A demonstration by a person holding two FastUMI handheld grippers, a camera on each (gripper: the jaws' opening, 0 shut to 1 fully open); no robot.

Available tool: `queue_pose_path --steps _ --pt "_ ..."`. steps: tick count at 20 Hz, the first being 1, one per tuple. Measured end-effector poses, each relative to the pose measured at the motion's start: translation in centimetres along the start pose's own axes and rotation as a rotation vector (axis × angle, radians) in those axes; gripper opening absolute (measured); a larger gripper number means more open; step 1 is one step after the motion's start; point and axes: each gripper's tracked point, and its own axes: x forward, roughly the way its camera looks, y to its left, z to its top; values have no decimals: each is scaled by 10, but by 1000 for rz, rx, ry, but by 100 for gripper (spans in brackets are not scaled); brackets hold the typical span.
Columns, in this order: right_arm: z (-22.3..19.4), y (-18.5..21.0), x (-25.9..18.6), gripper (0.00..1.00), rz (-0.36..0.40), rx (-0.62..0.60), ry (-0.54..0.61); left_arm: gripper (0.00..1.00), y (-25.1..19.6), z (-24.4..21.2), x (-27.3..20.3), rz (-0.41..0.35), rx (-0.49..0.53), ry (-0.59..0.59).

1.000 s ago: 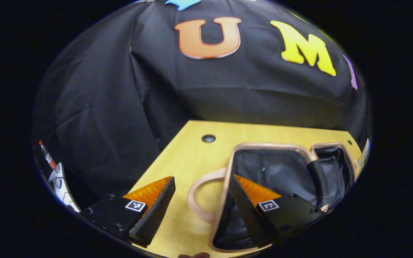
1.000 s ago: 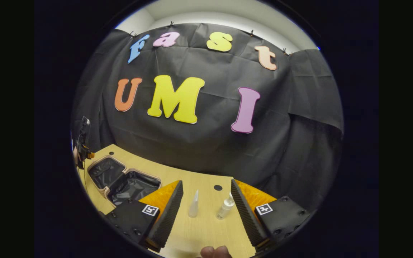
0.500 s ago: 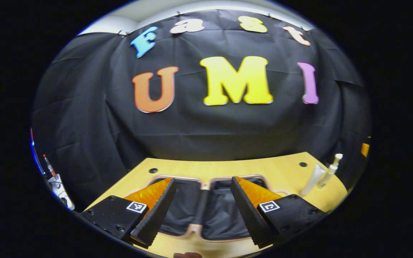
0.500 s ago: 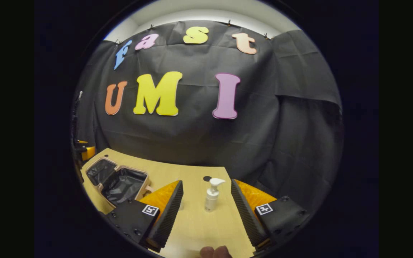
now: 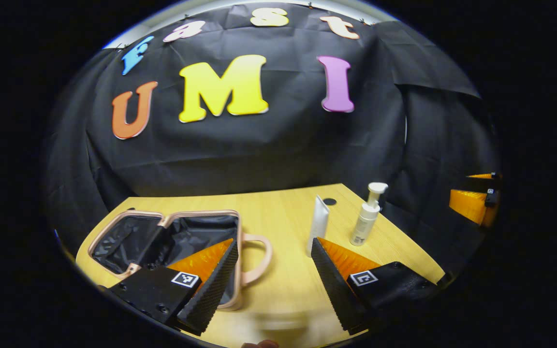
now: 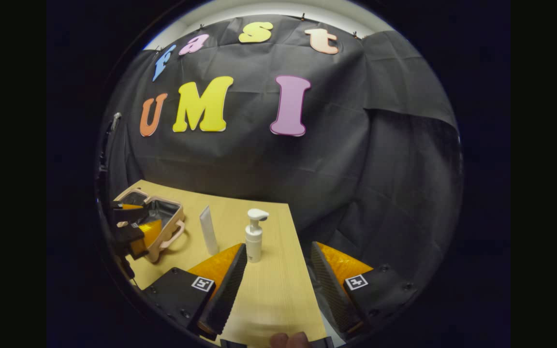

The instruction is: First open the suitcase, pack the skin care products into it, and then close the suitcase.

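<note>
A pink suitcase (image 5: pixel 172 234) with black lining lies open on the wooden table, its handle (image 5: pixel 259 261) pointing right. A white tube (image 5: pixel 318 223) stands upright beside a white pump bottle (image 5: pixel 368 217). My left gripper (image 5: pixel 273 270) is open above the table, between the suitcase handle and the tube. In the right gripper view the suitcase (image 6: pixel 155 217) sits far left, with the tube (image 6: pixel 208 229) and pump bottle (image 6: pixel 254 237) ahead. My right gripper (image 6: pixel 278 275) is open, just right of the bottle, holding nothing. The left gripper (image 6: pixel 131 227) shows over the suitcase there.
The table's right edge (image 6: pixel 302 270) runs under my right gripper, with black cloth below. A round cable hole (image 5: pixel 329 201) lies behind the tube. A fingertip (image 6: pixel 290 339) shows at the bottom of the right gripper view. The right gripper (image 5: pixel 476 203) appears far right.
Both views have swung right. The left gripper moved from over the suitcase toward the tube and bottle. The pump bottle shifted from between the right gripper's fingers to its left finger.
</note>
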Motion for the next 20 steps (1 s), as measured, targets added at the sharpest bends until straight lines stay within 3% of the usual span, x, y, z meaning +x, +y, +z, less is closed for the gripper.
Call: queue_pose_path --steps 4,9,13,20 --pt "-35 -15 11 78 5 -11 55 98 -40 -27 42 -42 10 57" --pt "-61 -24 16 80 13 25 97 98 -48 -61 93 -34 0 138" --pt "-64 -31 25 80 12 50 112 98 -47 -64 122 -21 47 136" --pt "-61 -30 45 80 28 77 122 98 -54 -71 152 -16 40 173"
